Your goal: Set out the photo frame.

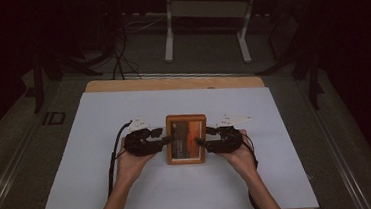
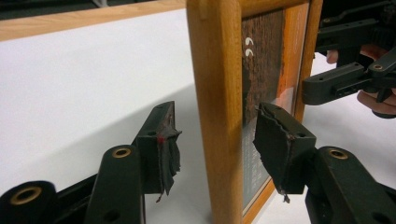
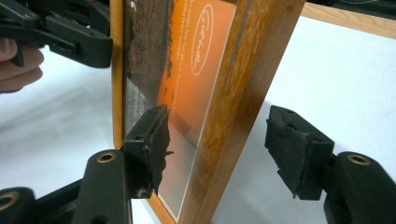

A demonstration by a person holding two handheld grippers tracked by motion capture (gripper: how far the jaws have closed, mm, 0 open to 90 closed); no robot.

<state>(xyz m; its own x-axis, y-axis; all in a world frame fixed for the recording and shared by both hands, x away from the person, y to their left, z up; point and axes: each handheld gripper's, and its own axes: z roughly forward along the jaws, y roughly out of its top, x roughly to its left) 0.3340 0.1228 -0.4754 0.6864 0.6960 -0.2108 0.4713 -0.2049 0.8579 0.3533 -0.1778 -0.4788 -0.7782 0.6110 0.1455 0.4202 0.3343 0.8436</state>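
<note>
A wooden picture frame [image 1: 186, 138] with an orange and brown print sits at the middle of the white sheet. My left gripper [image 1: 168, 139] reaches in at its left edge and my right gripper [image 1: 199, 142] at its right edge. In the left gripper view, the left gripper [image 2: 217, 145] straddles the frame's wooden side [image 2: 218, 93], with a gap at each pad, so it is open. In the right gripper view, the right gripper [image 3: 224, 147] stands open around the other wooden side [image 3: 233, 107]; its right pad [image 3: 289, 149] is well off the wood. Each gripper view shows the opposite gripper beyond the frame.
A white sheet [image 1: 130, 189] covers most of the wooden table [image 1: 171, 82]. Bare sheet lies all around the frame. Beyond the table's far edge are dark floor, cables and a white-legged stand [image 1: 170, 40]. The person's forearms come in from the bottom edge.
</note>
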